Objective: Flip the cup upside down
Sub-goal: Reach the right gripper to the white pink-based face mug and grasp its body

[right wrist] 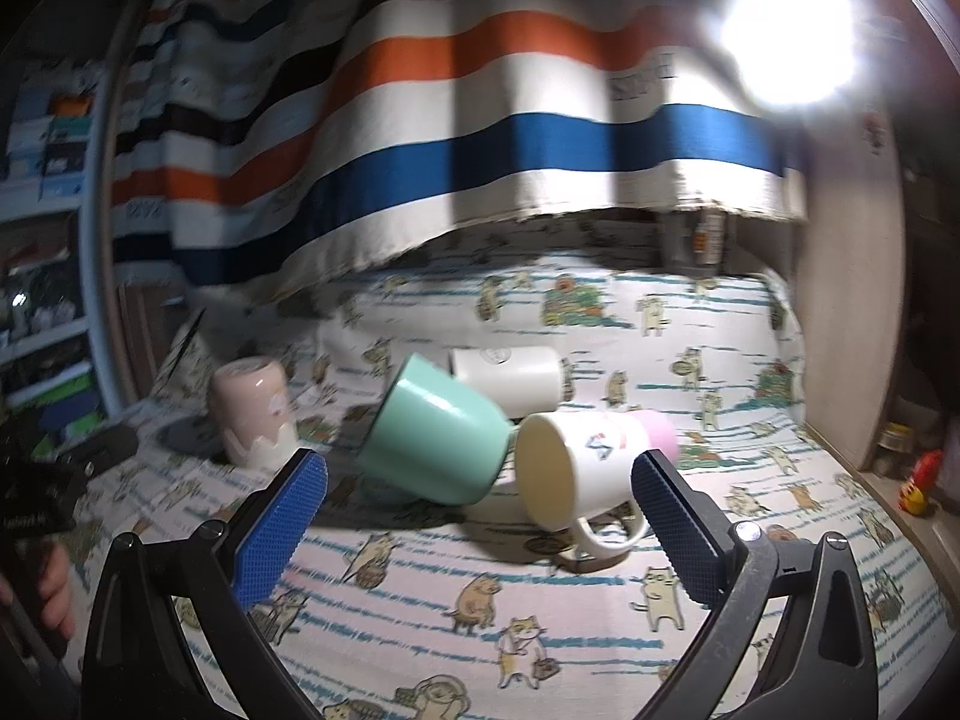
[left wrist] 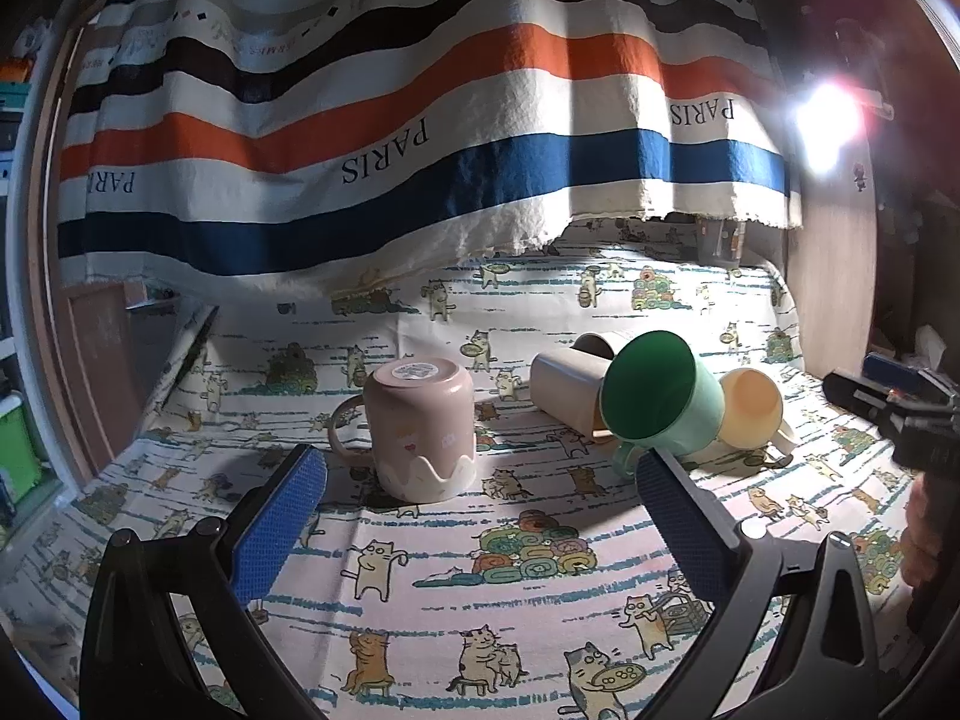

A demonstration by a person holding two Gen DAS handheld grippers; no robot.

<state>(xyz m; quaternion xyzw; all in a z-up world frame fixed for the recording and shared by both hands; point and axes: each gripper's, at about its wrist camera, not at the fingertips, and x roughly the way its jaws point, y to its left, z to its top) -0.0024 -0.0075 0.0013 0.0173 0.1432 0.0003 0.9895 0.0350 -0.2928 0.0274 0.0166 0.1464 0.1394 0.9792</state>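
A pink mug (left wrist: 420, 429) stands upside down on the cat-print cloth (left wrist: 510, 600); it also shows in the right wrist view (right wrist: 252, 414). A mint green mug (left wrist: 657, 387) (right wrist: 435, 438) lies tilted on its side. A white mug with a yellow inside (left wrist: 750, 408) (right wrist: 576, 468) lies on its side beside it. A beige mug (left wrist: 567, 384) (right wrist: 510, 381) lies on its side behind them. My left gripper (left wrist: 480, 492) is open and empty, just in front of the pink mug. My right gripper (right wrist: 480, 492) is open and empty, just in front of the green and white mugs.
A striped "PARIS" cloth (left wrist: 420, 138) hangs behind the table. A wooden panel (right wrist: 852, 300) bounds the right side. A bright lamp (right wrist: 786, 36) glares at the upper right. Shelves (right wrist: 42, 240) stand at the left. A small jar (right wrist: 696, 240) stands at the back.
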